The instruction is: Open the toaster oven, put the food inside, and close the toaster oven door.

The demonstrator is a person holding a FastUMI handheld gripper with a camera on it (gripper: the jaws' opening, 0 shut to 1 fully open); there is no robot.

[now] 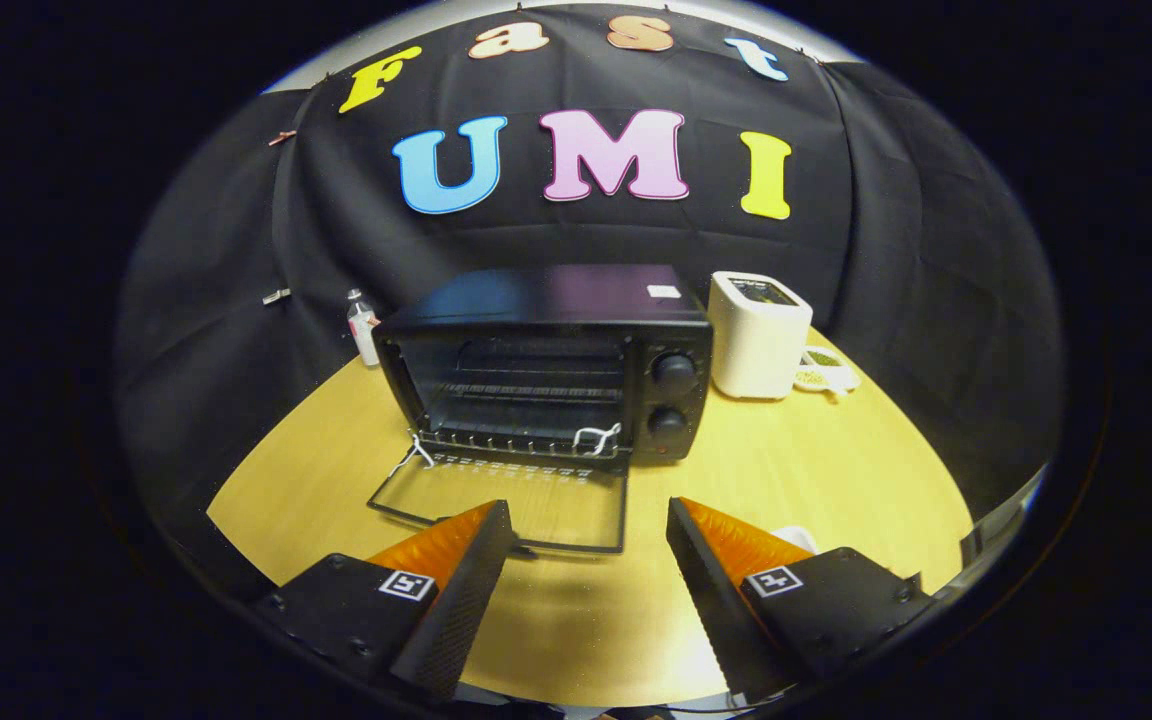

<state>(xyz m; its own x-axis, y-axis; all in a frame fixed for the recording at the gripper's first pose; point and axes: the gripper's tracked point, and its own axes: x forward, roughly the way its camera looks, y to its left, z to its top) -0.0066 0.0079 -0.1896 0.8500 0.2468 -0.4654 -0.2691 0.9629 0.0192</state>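
Fingers of the gripper (591, 545) stand wide apart with nothing between them, hovering over the wooden counter (816, 480) just short of the toaster oven (546, 365). All places below are told from that oven.

The oven is a dark box that sits near the middle of the counter, its front turned toward the fingers. Its door (506, 505) is swung fully down and lies flat on the counter in front of the oven's mouth; it is a glass pane in a dark frame, and the wood shows through it. The door's outer edge reaches almost to the tip of the left finger, which overlaps it in the picture; whether they touch cannot be told. Inside the open cavity a wire rack (526, 395) spans the width, and pale wire hooks show at each end of the hinge line. Two round knobs (674, 372) sit one above the other on the oven's right-hand panel.

Just beside the oven's right side stands a white toaster (758, 335), and a small white dish (824, 372) with something greenish in it lies beyond that toaster, further from the oven. Behind the oven's left rear corner stands a small clear bottle (363, 328). A bit of something white (798, 538) peeks out behind the right finger, well in front of the oven; what it is cannot be told.
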